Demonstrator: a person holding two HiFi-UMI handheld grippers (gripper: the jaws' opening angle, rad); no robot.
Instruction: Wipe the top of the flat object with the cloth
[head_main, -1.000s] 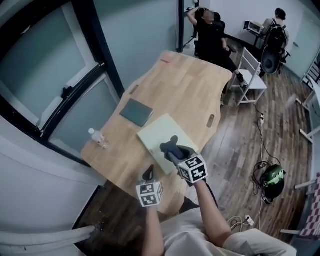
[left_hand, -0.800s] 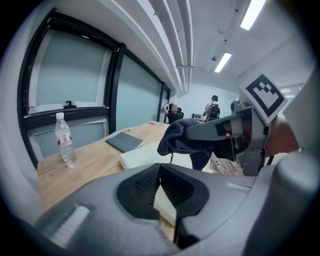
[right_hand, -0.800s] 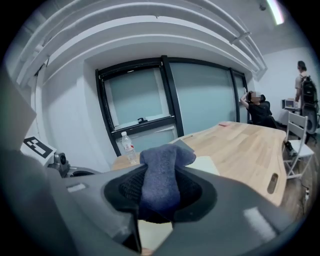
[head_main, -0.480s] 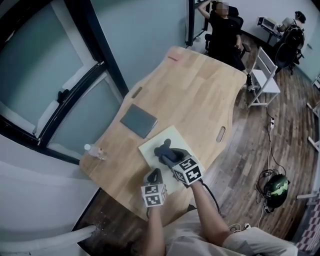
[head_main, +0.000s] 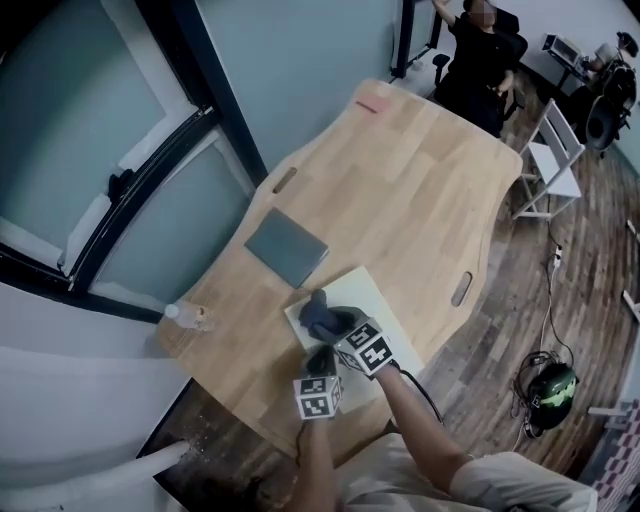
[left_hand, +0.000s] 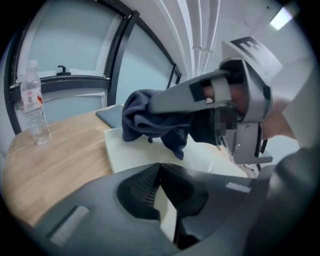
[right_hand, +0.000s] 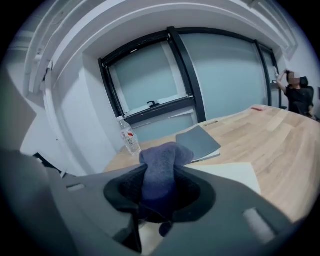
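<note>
Wipe under way: the right gripper (head_main: 328, 325), clamped on a dark blue cloth (head_main: 314, 308), has dragged it within the last second from the middle of the cream flat board (head_main: 370, 290) to its left corner, cloth resting on the surface. The left gripper (head_main: 322, 355), off the board a second ago, now sits at the near edge, jaws closed on that edge, seemingly to steady it. The board's right side likely remains unwiped. It lies on the wooden desk (head_main: 400, 170) beside a grey notebook (head_main: 287, 248).

Wood table (head_main: 420, 190) w/ board (head_main: 372, 290), notebook (head_main: 286, 248), bottle (head_main: 185, 316)
</note>
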